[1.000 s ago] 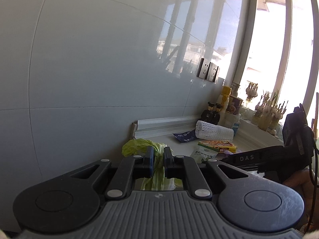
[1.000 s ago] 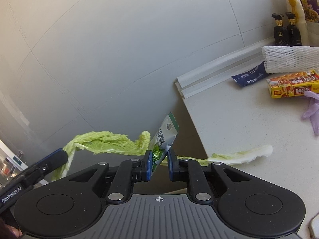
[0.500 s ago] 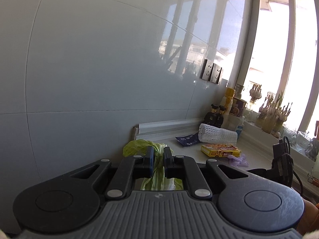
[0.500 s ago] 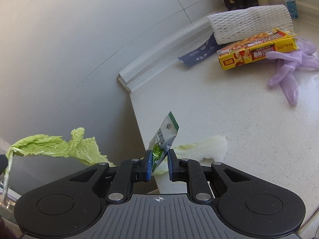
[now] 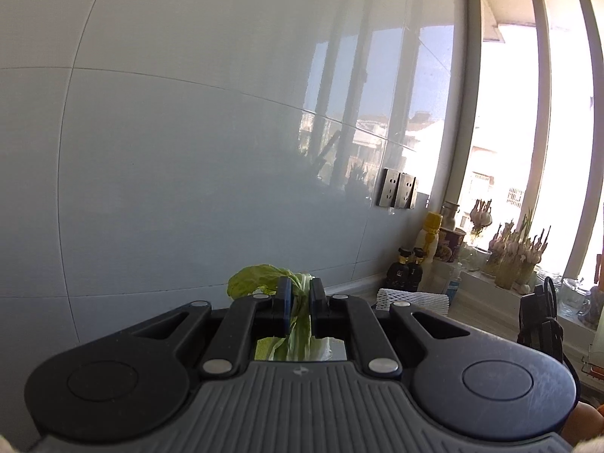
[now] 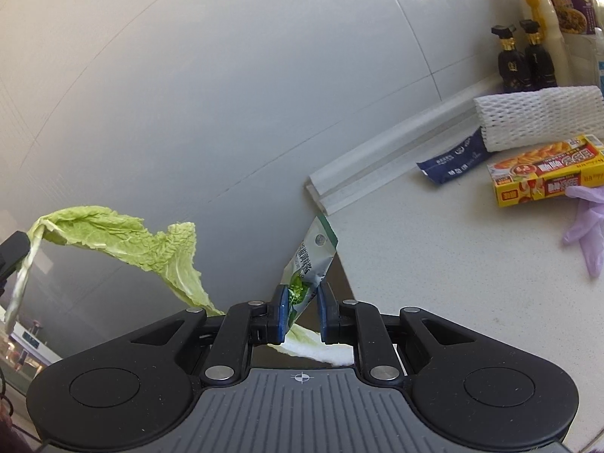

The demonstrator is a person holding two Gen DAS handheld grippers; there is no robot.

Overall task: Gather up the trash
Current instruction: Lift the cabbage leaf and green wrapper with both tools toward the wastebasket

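My left gripper (image 5: 300,300) is shut on a green cabbage leaf (image 5: 260,281) and holds it up in front of the tiled wall. The same leaf (image 6: 124,241) hangs at the left of the right wrist view, off the counter's end. My right gripper (image 6: 300,304) is shut on a green and white sachet (image 6: 311,255) that sticks up between the fingers, near the counter's left end. A second pale cabbage piece (image 6: 321,349) lies under the right gripper.
On the white counter (image 6: 434,264) lie a dark blue packet (image 6: 453,158), a white foam net sleeve (image 6: 536,117), a yellow box (image 6: 547,173) and a purple glove (image 6: 585,226). Dark bottles (image 6: 524,60) stand by the wall. Garlic and jars line the windowsill (image 5: 509,260).
The left gripper has tilted upward with the leaf, so less counter shows. The right gripper has swung back left and up with the sachet, and the leaf is again beside it.
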